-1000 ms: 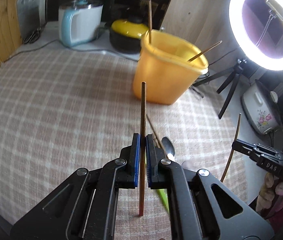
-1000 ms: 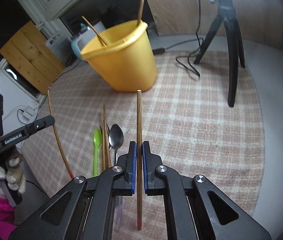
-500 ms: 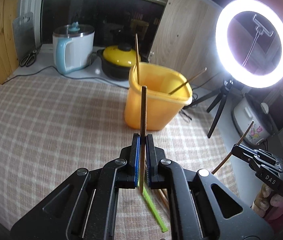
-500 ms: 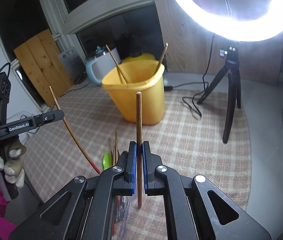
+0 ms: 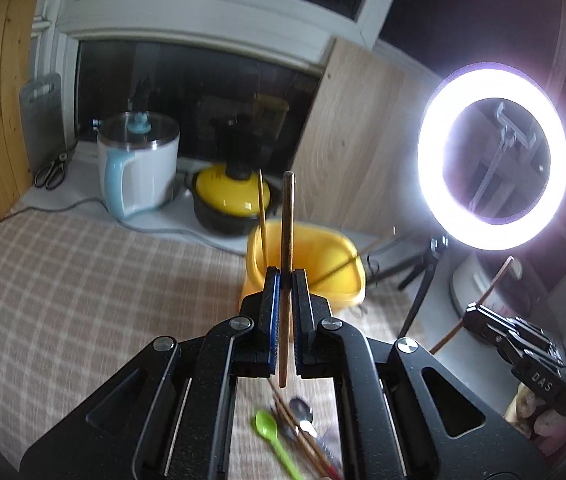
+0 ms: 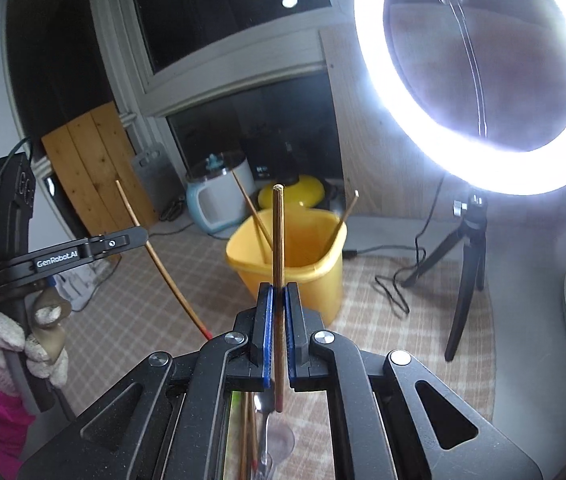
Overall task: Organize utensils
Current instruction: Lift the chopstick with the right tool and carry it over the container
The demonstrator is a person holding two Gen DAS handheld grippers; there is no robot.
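Round table (image 5: pixel 63 280) under a beige checked cloth, set against a dark window (image 5: pixel 203 80) with wood panelling on both sides; a lit ring lamp (image 5: pixel 491 156) on a small tripod stands at the right. Yellow plastic bucket (image 6: pixel 303 280), smooth-walled, holds two thin wooden chopsticks leaning on its rim. Left tongs (image 5: pixel 286 280) clamped tight on one upright brown chopstick (image 5: pixel 286 216); right tongs (image 6: pixel 277 296) clamped likewise on another chopstick (image 6: pixel 277 232). On the cloth below: one green plastic spoon (image 5: pixel 271 436), one metal spoon (image 5: pixel 303 408), a few more chopsticks.
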